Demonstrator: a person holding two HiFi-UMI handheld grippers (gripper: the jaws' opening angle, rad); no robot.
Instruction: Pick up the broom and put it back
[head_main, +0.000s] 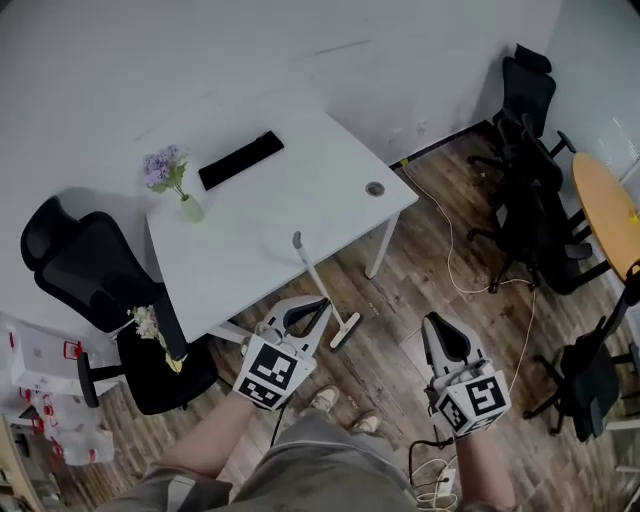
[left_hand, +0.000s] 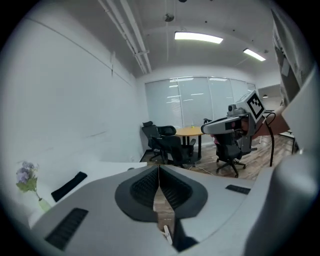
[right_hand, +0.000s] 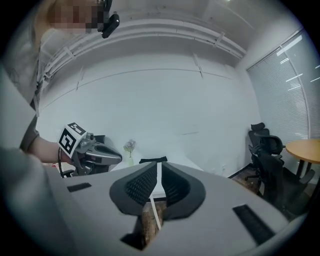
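The broom (head_main: 315, 280) has a white handle that leans against the front edge of the white table (head_main: 260, 250), with its head on the wooden floor. My left gripper (head_main: 322, 302) hovers just in front of the handle's lower part, apart from it, shut and empty; in its own view the pads (left_hand: 150, 187) meet in a line. My right gripper (head_main: 437, 320) is held to the right of the broom head, empty. Its jaws are all but shut, with a thin slit between them. Through the gap below its pads the broom handle (right_hand: 154, 212) shows as a thin white strip.
On the table lie a flat black object (head_main: 240, 160) and a vase of purple flowers (head_main: 170, 175). A black office chair (head_main: 90, 270) stands at the left, more chairs (head_main: 530, 180) and a round wooden table (head_main: 605, 215) at the right. A cable (head_main: 450, 240) runs over the floor.
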